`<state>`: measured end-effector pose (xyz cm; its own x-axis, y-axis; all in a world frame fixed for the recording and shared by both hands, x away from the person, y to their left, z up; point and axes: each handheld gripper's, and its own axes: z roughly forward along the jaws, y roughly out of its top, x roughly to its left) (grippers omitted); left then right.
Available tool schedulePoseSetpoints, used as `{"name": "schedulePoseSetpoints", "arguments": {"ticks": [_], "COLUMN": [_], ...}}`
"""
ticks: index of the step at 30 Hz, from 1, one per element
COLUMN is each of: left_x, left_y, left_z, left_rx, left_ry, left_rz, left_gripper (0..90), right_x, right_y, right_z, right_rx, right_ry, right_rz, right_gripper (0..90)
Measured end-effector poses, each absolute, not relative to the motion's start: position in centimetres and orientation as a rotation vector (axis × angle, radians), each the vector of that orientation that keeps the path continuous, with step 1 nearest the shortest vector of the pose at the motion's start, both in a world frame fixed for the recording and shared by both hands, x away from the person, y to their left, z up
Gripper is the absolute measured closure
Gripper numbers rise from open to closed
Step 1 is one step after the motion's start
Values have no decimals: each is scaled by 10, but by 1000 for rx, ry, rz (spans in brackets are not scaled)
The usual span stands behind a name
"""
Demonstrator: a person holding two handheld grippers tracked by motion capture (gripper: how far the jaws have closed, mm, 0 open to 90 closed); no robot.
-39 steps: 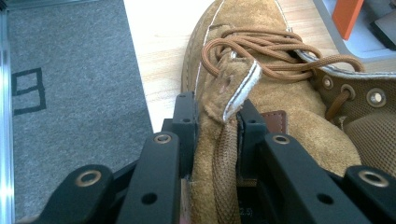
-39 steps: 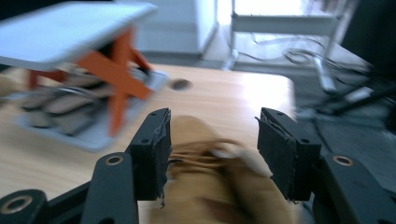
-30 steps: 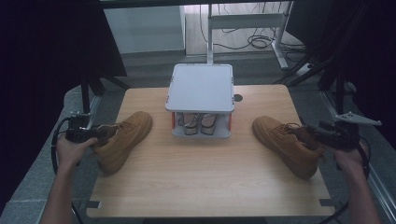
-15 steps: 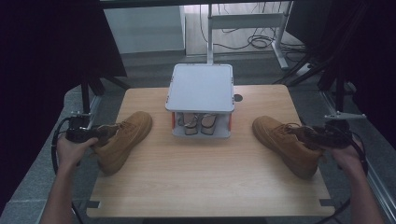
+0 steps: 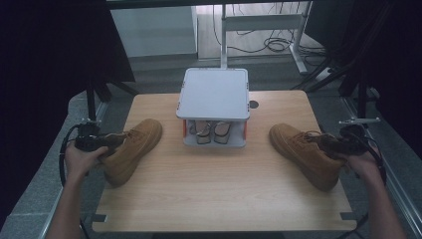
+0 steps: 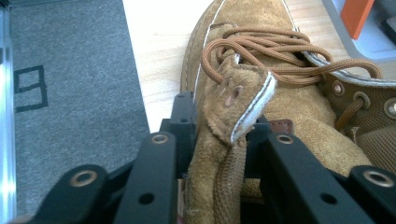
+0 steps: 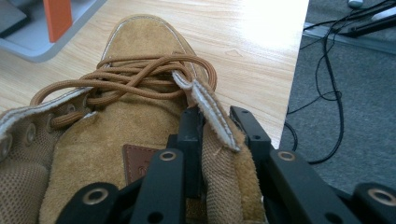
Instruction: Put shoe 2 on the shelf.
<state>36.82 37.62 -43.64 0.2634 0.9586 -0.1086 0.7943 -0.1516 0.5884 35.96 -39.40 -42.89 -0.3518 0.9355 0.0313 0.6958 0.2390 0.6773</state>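
Wooden table (image 5: 219,189) (grey carpet floor (image 5: 45,189) around).

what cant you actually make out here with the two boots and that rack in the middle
- Pair under the grey rack, high view: its top plate covers all but the fronts.
- Left boot collar, left gripper view: the left tool, shut on it, hides the pinched part.
- Right boot heel, right gripper view: cut off by the bottom edge.
- Brown label text: too small.
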Motion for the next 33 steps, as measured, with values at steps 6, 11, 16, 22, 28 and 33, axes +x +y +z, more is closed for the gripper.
{"name": "schedulePoseSetpoints", "arguments": {"ticks": [6,11,16,22,28,33], "left_x": [368,366,360,354,343,331], "left_y": [374,375,372,360,355,357], "left_z": [-435,-436,-432,-422,-409,-393], "left_rx": [2002,1983,1935,1947,1929,1870], "left_ry": [1573,1547,1509,1444,1388,1352], "left_rz": [392,381,388,433,428,428], "left_gripper": [786,800,808,811,808,808], "right_x": [359,355,352,342,331,318], "right_y": [-393,-389,-388,-379,-380,-388], "right_z": [-429,-428,-427,-418,-407,-395], "right_rx": [1508,1507,1510,1452,1429,1443], "right_ry": [2121,2104,2075,2051,1991,1901], "right_rz": [878,897,958,1001,1040,1163], "right_gripper": [778,794,803,809,810,809]}}
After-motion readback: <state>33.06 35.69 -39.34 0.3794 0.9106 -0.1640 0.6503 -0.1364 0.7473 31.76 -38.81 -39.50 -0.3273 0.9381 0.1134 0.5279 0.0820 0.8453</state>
